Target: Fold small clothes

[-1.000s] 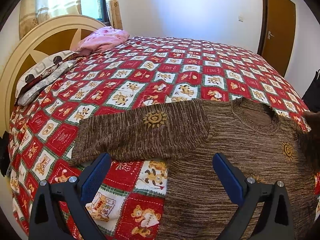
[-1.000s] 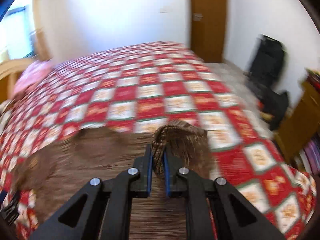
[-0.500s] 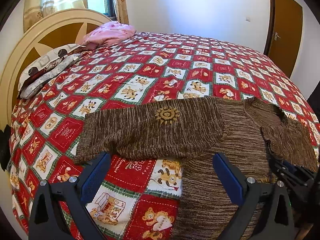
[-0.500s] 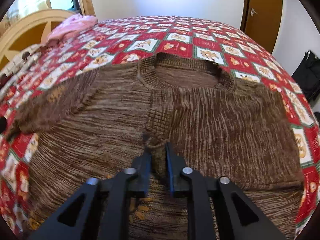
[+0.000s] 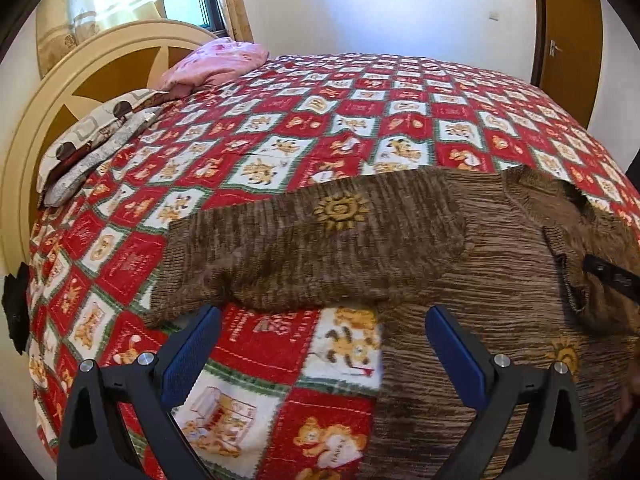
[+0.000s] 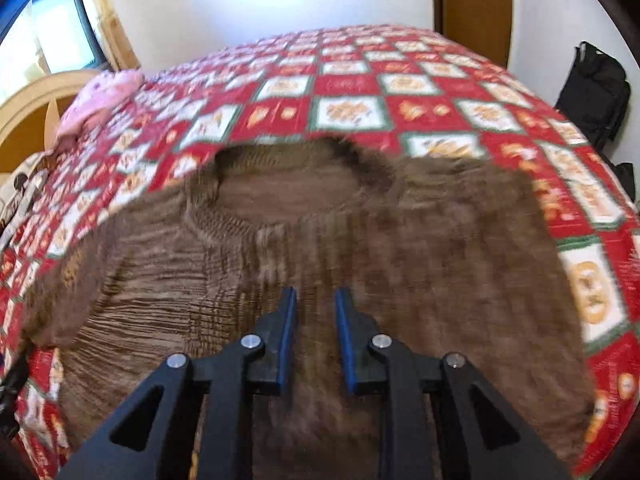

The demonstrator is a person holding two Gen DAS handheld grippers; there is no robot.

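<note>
Right gripper [image 6: 316, 300], black-framed with blue pads, hangs just over the chest of the brown marled knit sweater [image 6: 304, 248], pointing steeply down at it. Its jaws stand a narrow gap apart and have just been closing in a bit, with nothing pinched between them, only sweater fabric showing underneath. That view is pretty smeared, so whether the tips actually touch the knit can't be told.

Left gripper [image 5: 320, 340] is wide open and empty, pads far apart, hovering over the spot where the sweater's hem side meets the bedspread. One blue pad sits just in front of the cuff end of the sleeve [image 5: 304, 248], the other over the sweater body.

Sweater itself lies flat on the bed, neck hole pointing toward the far wall. One sleeve stretches straight out sideways toward the headboard, with a little yellow sun motif [image 5: 340, 212] on it. The other sleeve looks folded in across the chest, its ribbed cuff [image 5: 560, 264] lying on the body in the left wrist view.

Under it all is a red, white and green checked quilt with cartoon bears [image 5: 360, 120]. Up by the cream and tan arched headboard [image 5: 80, 92] there's a crumpled pink cloth [image 5: 220, 60] and a grey patterned pillow [image 5: 92, 140]. A brown wooden door [image 6: 472, 4] and a black bag [image 6: 592, 92] sit beyond the far side.
</note>
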